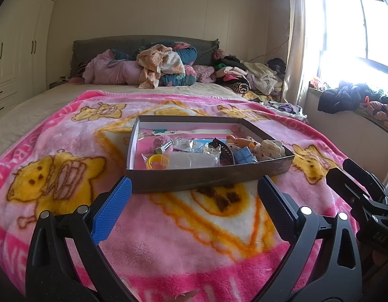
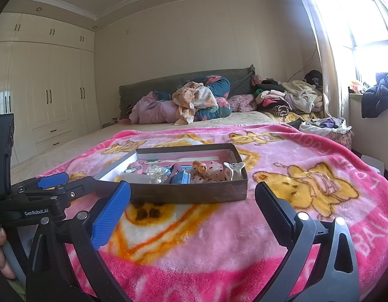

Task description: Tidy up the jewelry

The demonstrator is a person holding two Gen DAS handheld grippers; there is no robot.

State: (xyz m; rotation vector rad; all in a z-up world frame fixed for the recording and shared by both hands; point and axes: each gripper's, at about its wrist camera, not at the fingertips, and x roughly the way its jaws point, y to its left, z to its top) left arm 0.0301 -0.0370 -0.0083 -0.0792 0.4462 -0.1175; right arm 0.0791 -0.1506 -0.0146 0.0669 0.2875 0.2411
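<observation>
Shallow dark cardboard tray [image 1: 204,178] sits on the pink bear-print blanket [image 1: 168,239], white inner walls, low rim. Contents jumbled: yellow ring in a clear bag [image 1: 155,162], blue packet [image 1: 244,156], orange figure [image 2: 201,168], clear wrappers, small pale trinkets piled toward the tray's right end. Left gripper [image 1: 194,201] spread wide, holding nothing, just short of the tray's near wall. Right gripper [image 2: 192,207] likewise wide and empty, near the same wall. Bare blanket lies between both grippers and the tray, and to the tray's right. Heaped clothes [image 2: 194,100] lie well beyond the tray.
</observation>
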